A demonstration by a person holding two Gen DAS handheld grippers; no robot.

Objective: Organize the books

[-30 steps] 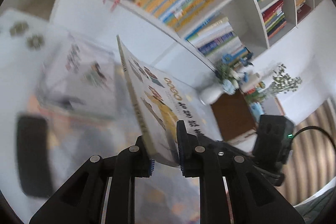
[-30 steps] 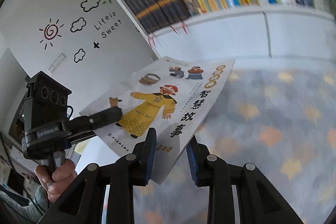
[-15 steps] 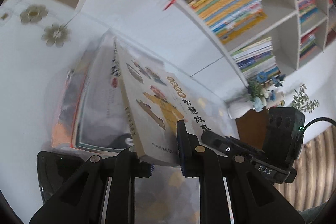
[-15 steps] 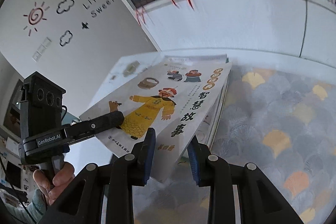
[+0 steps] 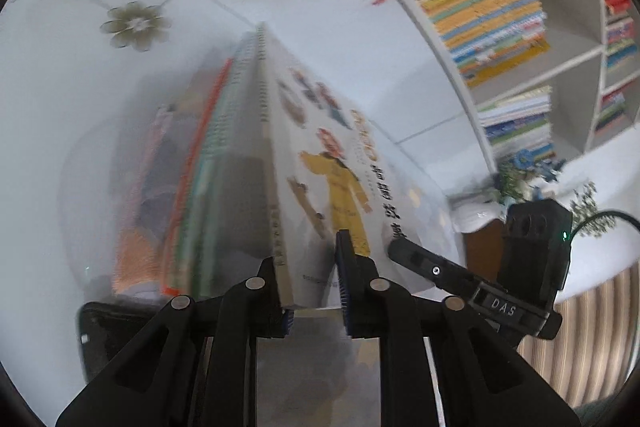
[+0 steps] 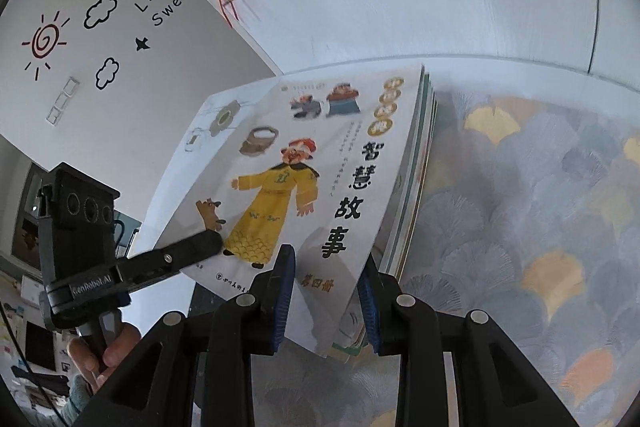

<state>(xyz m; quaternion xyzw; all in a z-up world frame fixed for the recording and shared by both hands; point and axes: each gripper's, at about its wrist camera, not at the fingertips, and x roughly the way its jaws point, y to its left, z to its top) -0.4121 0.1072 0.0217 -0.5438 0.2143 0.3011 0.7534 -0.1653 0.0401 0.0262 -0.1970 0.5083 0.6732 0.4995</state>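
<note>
A thin picture book [image 6: 304, 179] with a yellow-robed figure on its white cover is held by both grippers at its near edge. My right gripper [image 6: 326, 301] is shut on the cover's right-hand corner, and my left gripper [image 5: 312, 291] is shut on the spine-side corner. The book hangs tilted just over a stack of books [image 6: 418, 183], its right edge level with the stack's top. In the left wrist view the stack [image 5: 204, 171] shows blurred beside the held book [image 5: 328, 167]. Whether the book touches the stack I cannot tell. The left gripper's upper finger [image 6: 188, 251] lies on the cover.
The stack lies on a cloth with grey and orange fan shapes [image 6: 520, 211]. Behind it stand a white cabinet [image 6: 440, 7] and shelves packed with books [image 5: 480, 3]. A black object [image 5: 96, 327] lies near left. A person's hand [image 6: 112, 347] holds the left gripper.
Both grippers have come down and forward with the book between them, from above the table to just over the stack. The stack now fills the space under the book.
</note>
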